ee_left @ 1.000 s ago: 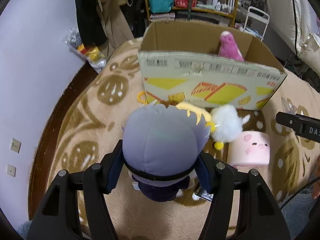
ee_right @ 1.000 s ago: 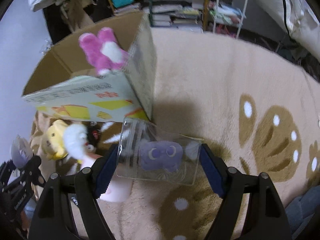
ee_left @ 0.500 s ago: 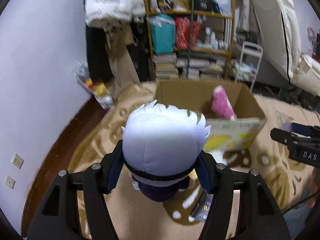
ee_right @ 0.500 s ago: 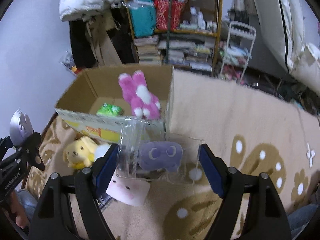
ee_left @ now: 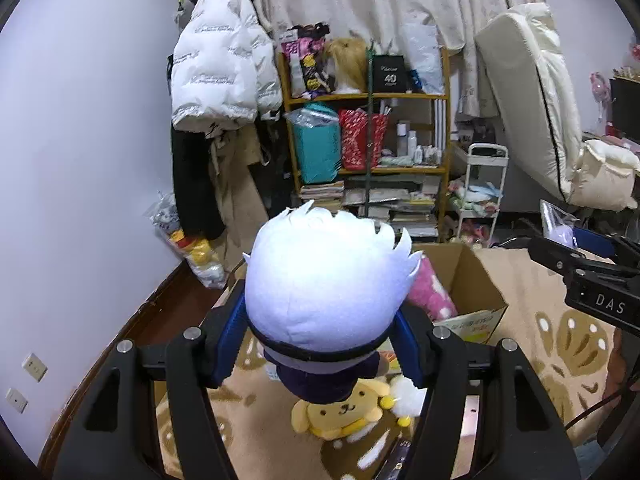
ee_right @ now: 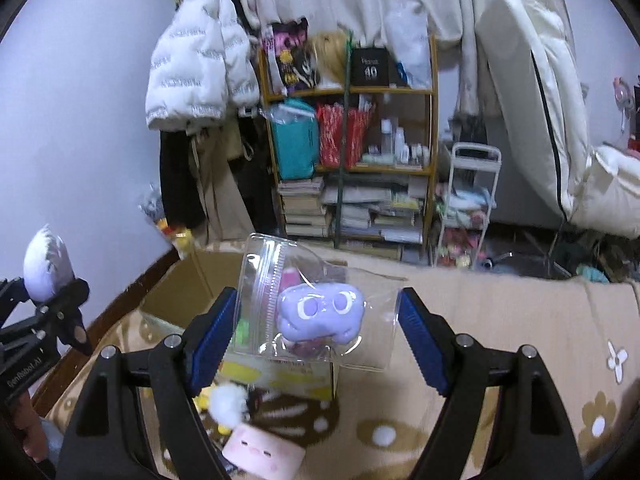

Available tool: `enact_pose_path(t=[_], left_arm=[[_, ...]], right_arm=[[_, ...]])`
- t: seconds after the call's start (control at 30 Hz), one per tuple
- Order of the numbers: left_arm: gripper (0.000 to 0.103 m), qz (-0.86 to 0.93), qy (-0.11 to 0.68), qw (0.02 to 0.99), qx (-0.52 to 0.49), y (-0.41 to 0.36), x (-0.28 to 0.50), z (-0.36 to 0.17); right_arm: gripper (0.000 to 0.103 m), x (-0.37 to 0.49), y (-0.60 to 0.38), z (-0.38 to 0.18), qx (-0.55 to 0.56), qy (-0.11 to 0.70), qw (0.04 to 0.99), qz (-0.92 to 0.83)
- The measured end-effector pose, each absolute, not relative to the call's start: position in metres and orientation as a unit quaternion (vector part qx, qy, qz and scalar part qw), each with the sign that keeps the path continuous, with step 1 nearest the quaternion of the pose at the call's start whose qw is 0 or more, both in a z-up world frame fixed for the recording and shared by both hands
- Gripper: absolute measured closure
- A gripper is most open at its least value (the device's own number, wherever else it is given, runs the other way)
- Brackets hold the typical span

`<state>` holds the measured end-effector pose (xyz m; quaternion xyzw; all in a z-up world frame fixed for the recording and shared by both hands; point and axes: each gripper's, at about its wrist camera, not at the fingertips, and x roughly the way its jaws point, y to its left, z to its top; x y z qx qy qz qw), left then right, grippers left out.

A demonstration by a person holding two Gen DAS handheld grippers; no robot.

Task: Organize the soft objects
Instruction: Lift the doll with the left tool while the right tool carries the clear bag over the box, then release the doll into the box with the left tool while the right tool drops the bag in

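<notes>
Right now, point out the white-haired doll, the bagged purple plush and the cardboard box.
white-haired doll (ee_left: 324, 280): left wrist view, back of its head.
bagged purple plush (ee_right: 320, 310): right wrist view, its face through the clear bag.
cardboard box (ee_left: 470, 276): left wrist view, bare inner side wall.

Colours and patterns. Doll (ee_left: 326, 280): pale lilac-white hair, black band, navy body. Dog plush (ee_left: 340, 414): yellow, with a white pompom (ee_left: 408, 398). Rabbit plush (ee_left: 432, 294): pink with white spots. Box (ee_left: 474, 280): plain brown inside, its outer face white printed with yellow and orange shapes. Carpet (ee_left: 560, 332): beige with brown motifs dotted white. Pouch (ee_right: 316, 308): clear, enclosing a lavender toy (ee_right: 322, 312) with pale eyes outlined in white. Cushion (ee_right: 264, 450): pale pink with a small drawn face. Gripper pads (ee_right: 418, 340): blue on black frames. Jacket (ee_left: 218, 64): white with grey lettering. Shelf (ee_left: 366, 98): yellow-brown, carrying a teal bag (ee_left: 318, 148) and a red bag (ee_left: 362, 140) patterned white.
</notes>
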<state>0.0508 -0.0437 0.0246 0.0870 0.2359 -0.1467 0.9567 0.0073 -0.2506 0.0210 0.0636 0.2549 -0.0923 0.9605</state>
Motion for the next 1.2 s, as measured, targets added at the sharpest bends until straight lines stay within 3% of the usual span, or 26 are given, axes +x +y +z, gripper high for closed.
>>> enact_pose_path(t=[0.5, 1.2], left_arm=[[0.039, -0.161, 0.219, 0.957, 0.107, -0.073, 0.094, 0.032], [0.039, -0.167, 0.296, 0.936, 0.091, -0.081, 0.141, -0.029]], right_arm=[[0.019, 0.037, -0.262, 0.022, 0.068, 0.216, 0.971, -0.074], [0.019, 0.083, -0.258, -0.033, 0.084, 0.279, 0.956, -0.035]])
